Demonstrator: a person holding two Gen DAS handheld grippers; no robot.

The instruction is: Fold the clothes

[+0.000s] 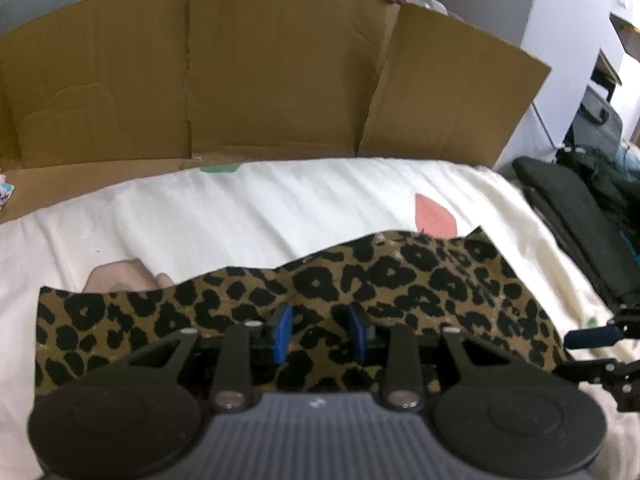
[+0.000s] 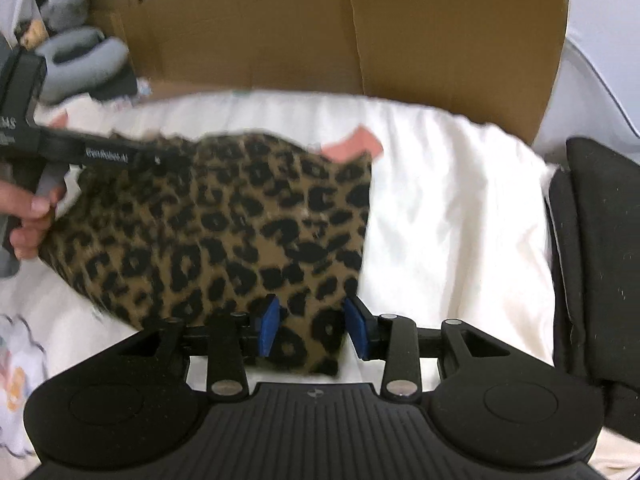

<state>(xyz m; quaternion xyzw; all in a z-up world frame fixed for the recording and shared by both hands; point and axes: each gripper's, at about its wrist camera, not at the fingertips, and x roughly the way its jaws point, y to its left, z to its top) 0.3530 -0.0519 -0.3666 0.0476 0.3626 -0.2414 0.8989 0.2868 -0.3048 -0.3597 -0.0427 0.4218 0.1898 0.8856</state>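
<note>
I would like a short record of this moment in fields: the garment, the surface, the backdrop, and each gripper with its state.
garment: leopard-print cloth, lying partly folded on the bed
surface: white bedsheet with pink and green shapes
backdrop: brown cardboard sheet standing behind the bed
left gripper: jaws open, blue pads apart over the cloth
right gripper: jaws open, the cloth's near corner lying between the pads
person: a hand holds the left gripper's handle, seen in the right wrist view
grasp: neither gripper has closed on the cloth
</note>
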